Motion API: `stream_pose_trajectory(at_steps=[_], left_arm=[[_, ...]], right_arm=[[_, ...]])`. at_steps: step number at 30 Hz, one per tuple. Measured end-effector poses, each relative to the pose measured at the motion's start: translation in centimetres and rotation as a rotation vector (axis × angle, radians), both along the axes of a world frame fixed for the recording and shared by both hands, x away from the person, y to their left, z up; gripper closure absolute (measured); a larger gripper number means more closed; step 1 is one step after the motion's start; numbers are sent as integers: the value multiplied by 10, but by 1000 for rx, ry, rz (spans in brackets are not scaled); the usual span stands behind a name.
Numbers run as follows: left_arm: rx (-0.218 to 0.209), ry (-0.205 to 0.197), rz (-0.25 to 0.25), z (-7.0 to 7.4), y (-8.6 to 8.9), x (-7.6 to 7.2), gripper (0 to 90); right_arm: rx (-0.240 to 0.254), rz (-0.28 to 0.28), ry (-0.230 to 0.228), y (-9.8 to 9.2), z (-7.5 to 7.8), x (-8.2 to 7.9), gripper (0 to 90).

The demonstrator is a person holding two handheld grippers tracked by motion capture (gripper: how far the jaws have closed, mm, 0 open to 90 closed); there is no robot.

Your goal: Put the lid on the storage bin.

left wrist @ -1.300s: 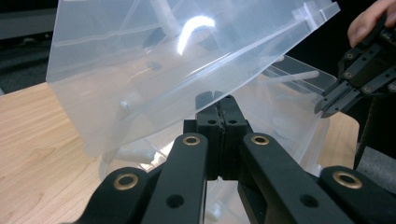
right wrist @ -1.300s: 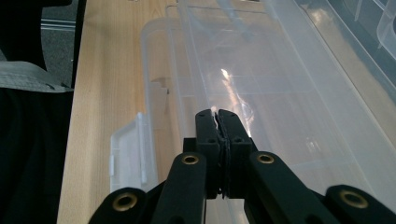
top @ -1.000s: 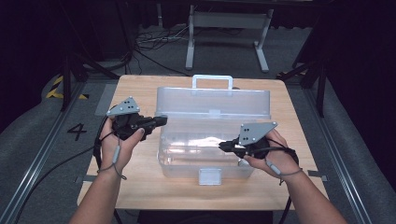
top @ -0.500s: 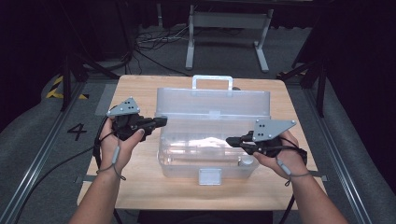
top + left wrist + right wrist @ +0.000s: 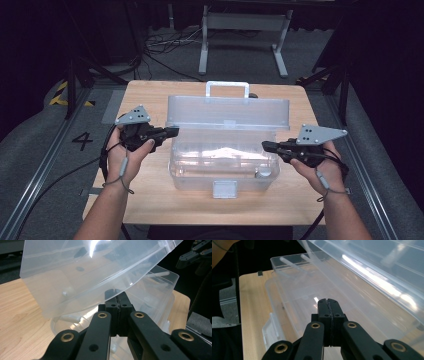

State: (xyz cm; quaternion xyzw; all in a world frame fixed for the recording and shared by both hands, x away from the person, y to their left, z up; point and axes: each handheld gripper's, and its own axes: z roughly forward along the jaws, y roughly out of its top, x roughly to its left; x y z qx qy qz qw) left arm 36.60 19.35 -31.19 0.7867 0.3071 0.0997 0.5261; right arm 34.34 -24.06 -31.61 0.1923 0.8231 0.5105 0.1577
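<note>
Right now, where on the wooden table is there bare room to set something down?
The wooden table is bare along the near strip in front of the clear plastic box, and at both far corners beside its raised lid. Crowded: each side of the box, where the left gripper and right gripper sit.

Open clear box (image 5: 225,160) fills table (image 5: 150,205) centre; raised lid (image 5: 227,112) blocks rear; side strips free.

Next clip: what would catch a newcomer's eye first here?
The clear plastic box at the middle of the wooden table, its lid raised with the handle at the far side. On either side a hand holds a black gripper, the left gripper and right gripper, both shut and pointing at the box.
</note>
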Motion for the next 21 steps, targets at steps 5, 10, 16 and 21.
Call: stream_pose_trajectory(at_steps=[5,10,16,21], left_arm=[[5,3,-2,-1,0,-1,900],[9,7,-5,-1,1,-2,900],[23,17,-14,-3,1,-4,900],[44,39,-23,-5,0,-7,899]], right_arm=[[29,-56,23,-12,-3,1,900],[55,-90,36,-20,-4,1,900],[94,-133,62,-30,-7,3,900],[110,-152,77,-35,-8,2,900]])
